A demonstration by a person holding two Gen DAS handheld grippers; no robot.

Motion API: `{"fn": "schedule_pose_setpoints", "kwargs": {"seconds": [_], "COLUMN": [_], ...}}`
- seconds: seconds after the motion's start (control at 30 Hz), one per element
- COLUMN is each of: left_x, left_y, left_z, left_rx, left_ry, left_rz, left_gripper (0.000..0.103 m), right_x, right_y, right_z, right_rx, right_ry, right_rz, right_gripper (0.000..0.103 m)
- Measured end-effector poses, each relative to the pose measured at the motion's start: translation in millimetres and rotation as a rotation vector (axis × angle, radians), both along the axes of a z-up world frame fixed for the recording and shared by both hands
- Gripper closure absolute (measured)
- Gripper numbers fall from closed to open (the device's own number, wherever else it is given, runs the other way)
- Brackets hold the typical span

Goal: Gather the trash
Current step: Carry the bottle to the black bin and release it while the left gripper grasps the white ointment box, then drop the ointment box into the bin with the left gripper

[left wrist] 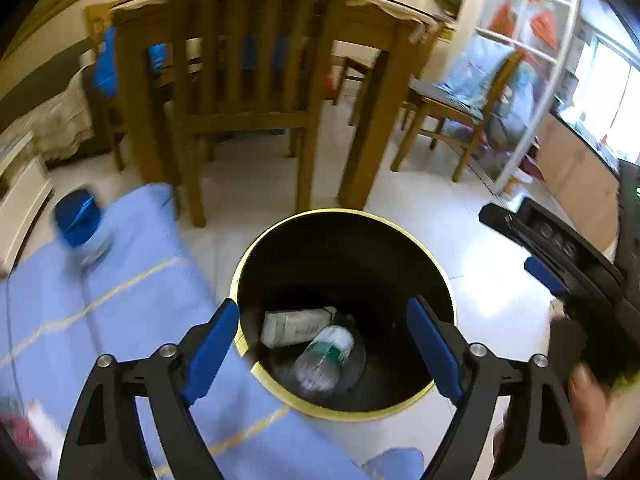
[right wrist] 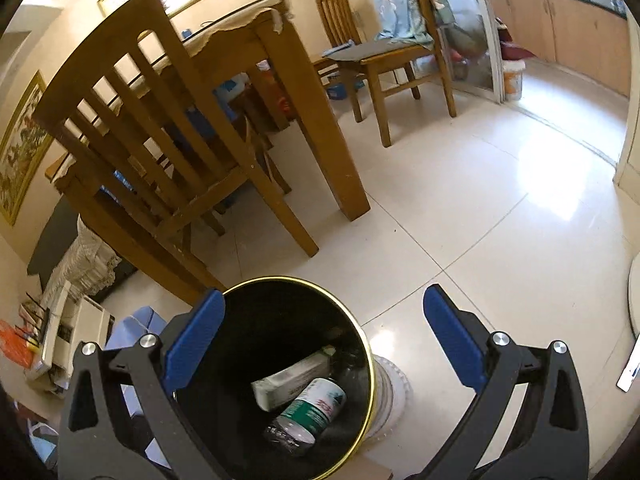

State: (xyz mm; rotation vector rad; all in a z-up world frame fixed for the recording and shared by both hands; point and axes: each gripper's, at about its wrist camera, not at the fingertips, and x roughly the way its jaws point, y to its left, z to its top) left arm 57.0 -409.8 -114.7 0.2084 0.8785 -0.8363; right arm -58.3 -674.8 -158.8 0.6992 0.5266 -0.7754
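Clear plastic bottle with green label (right wrist: 310, 412) and crumpled white carton (right wrist: 290, 380), low in black gold-rimmed bin (left wrist: 360, 264) on the floor, blurred in left view. Left gripper (left wrist: 322, 350) and right gripper (right wrist: 328, 340) above, jaws wide, empty; blue-capped jar (left wrist: 80, 224) at ten o'clock, smeared.

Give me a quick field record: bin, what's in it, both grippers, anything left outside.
bin: black trash can, gold rim, on tile floor
contents: plastic bottle lying beside a white packet
left gripper: open, empty, over the bin
right gripper: open, empty, above the bin's edge
outside: blue-capped jar on the blue cloth
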Motion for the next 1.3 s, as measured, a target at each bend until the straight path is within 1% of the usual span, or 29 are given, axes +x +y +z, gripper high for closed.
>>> {"fn": "schedule_pose_setpoints", "kwargs": {"seconds": [0.07, 0.1, 0.17, 0.27, 0.3, 0.33, 0.37, 0.4, 0.43, 0.5, 0.6, 0.63, 0.67, 0.7, 0.73, 0.8, 0.83, 0.87, 0.93, 0.97, 1.0, 1.07, 1.1, 1.13, 1.17, 1.2, 1.23, 1.27, 1.3], "left_x": [-10, -18, -43, -82, -92, -103, -108, -114, -115, -117, -113, -110, -107, -103, -101, -97, -97, -97, -94, -95, -94, -94, -93, -93, -93, -93, -92, -93, -93], "left_y": [25, 40, 78, 130, 146, 168, 180, 201, 216, 247, 296, 316, 333, 350, 360, 385, 394, 401, 414, 418, 422, 429, 432, 434, 437, 441, 444, 447, 450], "left_z": [7, 11, 22, 29, 30, 29, 29, 28, 27, 22, 16, 15, 14, 12, 10, 7, 8, 8, 8, 7, 6, 6, 5, 4, 4, 3, 2, 1, 0], "left_rx": [-0.007, -0.005, 0.002, 0.046, 0.065, 0.091, 0.105, 0.123, 0.129, 0.147, 0.175, 0.173, 0.172, 0.174, 0.180, 0.187, 0.177, 0.167, 0.143, 0.134, 0.121, 0.105, 0.099, 0.094, 0.091, 0.088, 0.083, 0.078, 0.075], "left_ry": [-0.017, -0.040, -0.111, -0.214, -0.246, -0.287, -0.307, -0.327, -0.328, -0.323, -0.311, -0.303, -0.299, -0.297, -0.297, -0.288, -0.279, -0.270, -0.254, -0.248, -0.235, -0.220, -0.216, -0.213, -0.209, -0.206, -0.199, -0.194, -0.190], "left_rz": [0.022, 0.034, 0.049, 0.047, 0.055, 0.070, 0.085, 0.120, 0.146, 0.206, 0.318, 0.365, 0.403, 0.445, 0.473, 0.528, 0.539, 0.549, 0.575, 0.580, 0.586, 0.594, 0.597, 0.602, 0.607, 0.611, 0.617, 0.622, 0.628], "left_gripper": [0.014, 0.012, 0.006, 0.007, 0.007, 0.007, 0.007, 0.007, 0.007, 0.007, 0.007, 0.007, 0.007, 0.007, 0.007, 0.007, 0.007, 0.007, 0.007, 0.007, 0.007, 0.007, 0.007, 0.007, 0.007, 0.007, 0.007, 0.007, 0.007], "right_x": [6, 12, 23, 50, 60, 69, 78, 84, 91, 98, 84, 73, 66, 59, 57, 53, 52, 53, 55, 56, 59, 66, 66, 70, 71, 81, 85, 91, 92], "right_y": [9, 15, 27, 61, 77, 89, 106, 119, 143, 180, 254, 286, 309, 338, 355, 388, 406, 416, 432, 440, 450, 475, 485, 498, 511, 519, 523, 525, 525], "right_z": [3, 5, 6, 10, 12, 13, 15, 17, 22, 30, 37, 37, 36, 32, 30, 29, 33, 36, 41, 42, 43, 40, 37, 31, 23, 13, 5, -5, -10], "right_rx": [-0.026, -0.038, -0.053, -0.086, -0.091, -0.087, -0.084, -0.086, -0.100, -0.102, -0.089, -0.112, -0.124, -0.128, -0.128, -0.157, -0.219, -0.255, -0.296, -0.324, -0.360, -0.478, -0.533, -0.583, -0.621, -0.664, -0.664, -0.653, -0.641], "right_ry": [0.007, 0.008, 0.006, -0.006, -0.018, -0.031, -0.047, -0.057, -0.071, -0.094, -0.178, -0.203, -0.214, -0.212, -0.204, -0.175, -0.151, -0.144, -0.141, -0.122, -0.093, -0.001, 0.040, 0.097, 0.162, 0.251, 0.307, 0.363, 0.377], "right_rz": [0.027, 0.055, 0.121, 0.305, 0.389, 0.461, 0.541, 0.597, 0.686, 0.810, 0.977, 1.037, 1.081, 1.133, 1.165, 1.238, 1.263, 1.277, 1.332, 1.358, 1.390, 1.465, 1.483, 1.509, 1.523, 1.524, 1.536, 1.548, 1.551], "right_gripper": [0.005, 0.005, 0.005, 0.005, 0.005, 0.005, 0.005, 0.005, 0.005, 0.005, 0.005, 0.005, 0.006, 0.010, 0.021, 0.034, 0.035, 0.035, 0.035, 0.035, 0.034, 0.037, 0.037, 0.039, 0.043, 0.055, 0.078, 0.091, 0.095]}}
